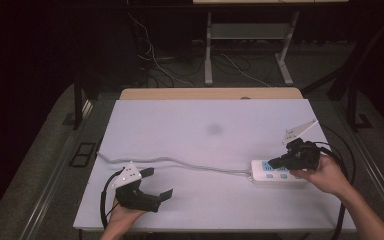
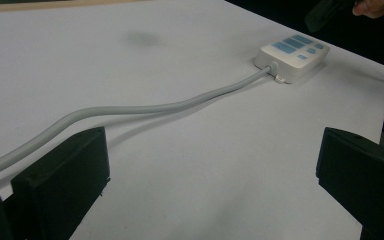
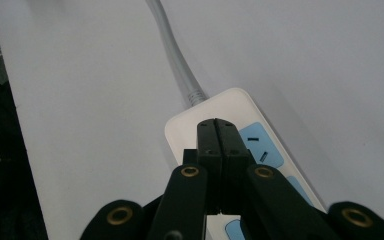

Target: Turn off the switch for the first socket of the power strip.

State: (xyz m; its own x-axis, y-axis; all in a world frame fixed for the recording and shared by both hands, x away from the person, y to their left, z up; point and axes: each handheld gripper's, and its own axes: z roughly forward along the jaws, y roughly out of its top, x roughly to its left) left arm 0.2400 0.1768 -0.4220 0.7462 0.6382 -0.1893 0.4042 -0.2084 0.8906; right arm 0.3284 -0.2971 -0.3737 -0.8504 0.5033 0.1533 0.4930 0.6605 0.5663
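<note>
Lying flat near the table's (image 1: 195, 120) right front corner, the white power strip (image 1: 275, 172) is running its long axis left to right, its grey cord (image 1: 180, 162) trailing leftward from its left end. You are hovering your right gripper (image 1: 275, 161) over that end, jaws pressed together and holding nothing. You are resting your left gripper (image 1: 157, 184) near the front left, jaws spread wide and empty.

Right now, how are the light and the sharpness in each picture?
High view: table brightly lit, surroundings dark, a faint grey smudge. Left gripper view: open tongs blurred, power strip sharper. Right gripper view: closed tongs and strip clear, soft shadows.
</note>
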